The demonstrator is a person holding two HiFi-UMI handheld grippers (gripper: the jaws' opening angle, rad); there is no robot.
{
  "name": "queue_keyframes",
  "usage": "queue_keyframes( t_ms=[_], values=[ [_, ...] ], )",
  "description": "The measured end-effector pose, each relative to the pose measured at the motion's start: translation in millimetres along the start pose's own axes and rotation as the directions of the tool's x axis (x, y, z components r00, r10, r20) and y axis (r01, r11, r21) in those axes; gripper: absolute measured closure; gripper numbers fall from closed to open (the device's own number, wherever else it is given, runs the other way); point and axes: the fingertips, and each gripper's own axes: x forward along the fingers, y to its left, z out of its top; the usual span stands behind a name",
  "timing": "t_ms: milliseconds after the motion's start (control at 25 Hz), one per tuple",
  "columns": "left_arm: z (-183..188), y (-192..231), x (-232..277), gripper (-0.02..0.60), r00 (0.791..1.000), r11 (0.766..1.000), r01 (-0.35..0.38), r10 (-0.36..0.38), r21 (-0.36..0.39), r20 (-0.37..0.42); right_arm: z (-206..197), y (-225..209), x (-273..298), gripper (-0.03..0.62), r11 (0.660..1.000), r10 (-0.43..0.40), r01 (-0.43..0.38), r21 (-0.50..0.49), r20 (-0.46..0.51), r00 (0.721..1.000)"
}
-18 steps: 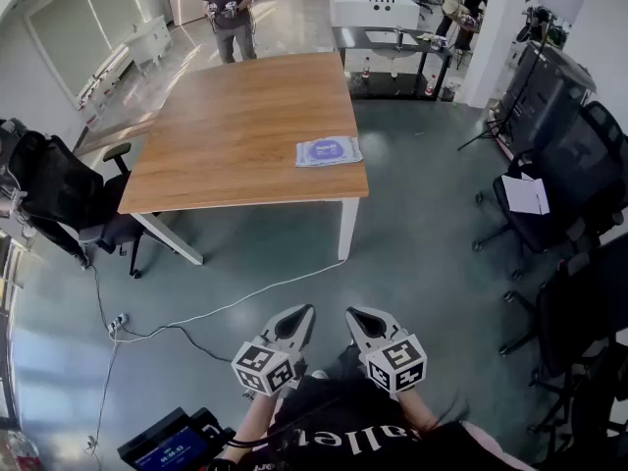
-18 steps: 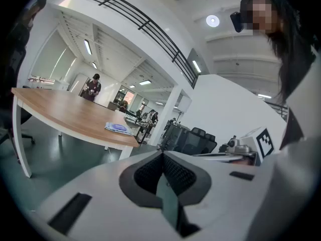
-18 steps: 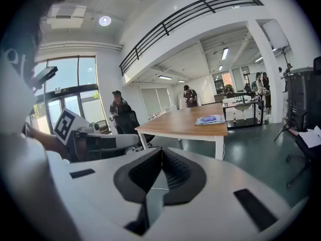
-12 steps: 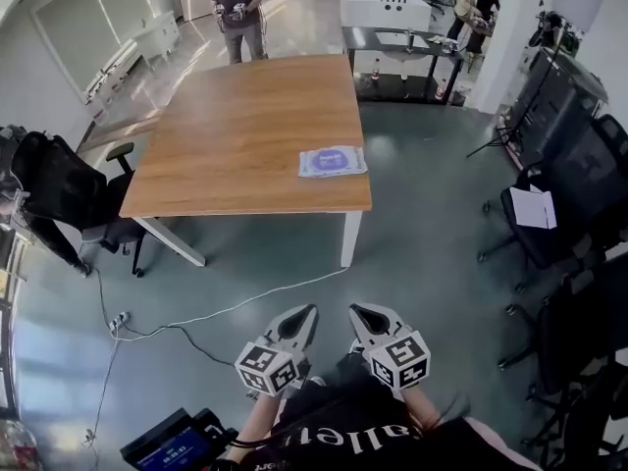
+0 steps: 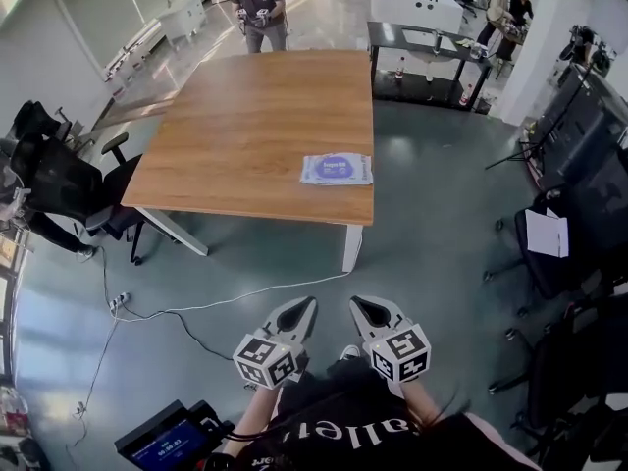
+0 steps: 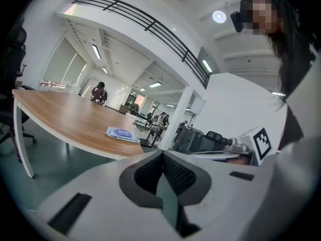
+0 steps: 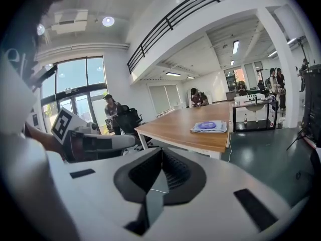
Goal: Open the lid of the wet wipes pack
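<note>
The wet wipes pack (image 5: 337, 169) is flat, pale, with a purple round label, and lies near the front right corner of the wooden table (image 5: 245, 135). Its lid looks flat. My left gripper (image 5: 300, 310) and right gripper (image 5: 363, 309) hang side by side close to my body, over the floor and well short of the table. Both are shut with nothing between the jaws. From the left gripper (image 6: 161, 160) the pack (image 6: 122, 133) looks small and distant, as does the pack (image 7: 209, 126) from the right gripper (image 7: 159, 160).
Black office chairs stand left of the table (image 5: 59, 189) and along the right (image 5: 579, 204), one holding a sheet of paper (image 5: 547, 234). A white cable (image 5: 226, 307) runs across the grey floor. A person (image 5: 260, 3) stands beyond the table's far end.
The head view has shifted forward and to the right, so the table and pack sit lower and nearer. Both grippers keep their shut pose near my body.
</note>
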Motion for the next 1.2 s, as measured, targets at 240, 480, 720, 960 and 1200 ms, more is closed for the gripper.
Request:
queue_keyframes(
  t_ms=[240, 480, 720, 960, 1200],
  values=[
    [-1, -5, 24, 0.580, 1.000, 1.000, -0.019, 0.019, 0.012, -0.021, 0, -26, 1, 0.583, 0.999, 0.018, -0.018, 0.033, 0.005, 1.000],
    [4, 5, 42, 0.580, 0.999, 0.999, -0.037, 0.037, 0.009, -0.028, 1, -46, 10, 0.583, 0.998, 0.019, -0.019, 0.057, 0.002, 1.000],
    [18, 35, 77, 0.580, 0.999, 1.000, -0.014, 0.014, 0.010, -0.034, 14, -73, 40, 0.583, 0.998, -0.008, 0.008, 0.056, -0.004, 1.000],
    [51, 82, 124, 0.580, 0.998, 1.000, 0.025, -0.024, 0.014, -0.056, 49, -110, 91, 0.583, 0.997, -0.052, 0.052, 0.049, -0.001, 0.999],
    [97, 154, 163, 0.580, 0.997, 0.999, 0.046, -0.045, 0.013, -0.067, 90, -130, 161, 0.583, 0.995, -0.091, 0.091, 0.048, -0.004, 0.996]
  ],
)
